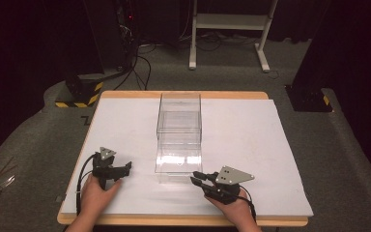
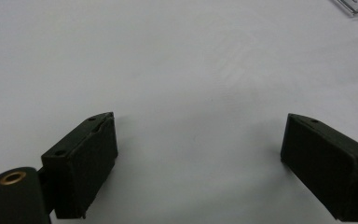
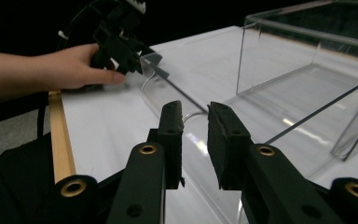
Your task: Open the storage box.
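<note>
Right gripper, jaws slightly parted and apparently holding nothing, sits just beside the near end of the clear box. Left gripper rests wide open left of it. Recommend squaring onto the wall edge before closing.

The box sits mid-table, running front to back. Left gripper rests near its front-left; right gripper lies just before its front edge.
</note>
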`<state>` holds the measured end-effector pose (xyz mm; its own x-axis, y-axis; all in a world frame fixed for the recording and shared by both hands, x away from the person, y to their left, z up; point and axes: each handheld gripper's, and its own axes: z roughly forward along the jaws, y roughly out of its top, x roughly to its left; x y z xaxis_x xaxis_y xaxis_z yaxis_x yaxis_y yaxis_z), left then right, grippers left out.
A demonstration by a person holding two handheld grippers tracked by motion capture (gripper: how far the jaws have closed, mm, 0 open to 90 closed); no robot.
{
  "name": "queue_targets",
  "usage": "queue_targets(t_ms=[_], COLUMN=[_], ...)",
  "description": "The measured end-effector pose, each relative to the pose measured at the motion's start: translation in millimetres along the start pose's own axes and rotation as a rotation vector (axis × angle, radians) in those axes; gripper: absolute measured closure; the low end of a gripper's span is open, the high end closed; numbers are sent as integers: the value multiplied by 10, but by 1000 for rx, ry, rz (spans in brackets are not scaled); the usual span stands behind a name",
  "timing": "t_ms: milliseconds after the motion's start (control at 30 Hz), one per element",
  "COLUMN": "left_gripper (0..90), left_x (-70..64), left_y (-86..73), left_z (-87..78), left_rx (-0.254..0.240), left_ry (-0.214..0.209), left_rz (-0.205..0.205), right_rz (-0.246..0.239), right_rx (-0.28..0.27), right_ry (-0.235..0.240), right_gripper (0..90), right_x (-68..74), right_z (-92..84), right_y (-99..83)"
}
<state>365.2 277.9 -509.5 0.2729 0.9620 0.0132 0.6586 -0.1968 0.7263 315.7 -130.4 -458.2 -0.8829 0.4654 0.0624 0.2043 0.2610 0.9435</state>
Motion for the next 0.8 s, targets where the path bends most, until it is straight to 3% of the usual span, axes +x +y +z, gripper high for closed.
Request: queue_targets(t_ms=[400,600,667,800], left_gripper=[111,111,111,111], left_x=[0,0,0,1], left_y=[0,0,0,0], left_z=[0,0,1,1], left_rx=[0,0,0,0], left_ry=[0,0,-1,-1], left_rz=[0,-1,-1,-1], right_rz=[23,64,70,52], right_rx=[-66,-47,-45,-18], right_ry=[-113,-203,-213,-274], right_gripper=[699,675,671,654], right_x=[-198,-394,-412,-468], right_z=[-208,-283,-291,-335], right_y=[35,-50,-61,-94])
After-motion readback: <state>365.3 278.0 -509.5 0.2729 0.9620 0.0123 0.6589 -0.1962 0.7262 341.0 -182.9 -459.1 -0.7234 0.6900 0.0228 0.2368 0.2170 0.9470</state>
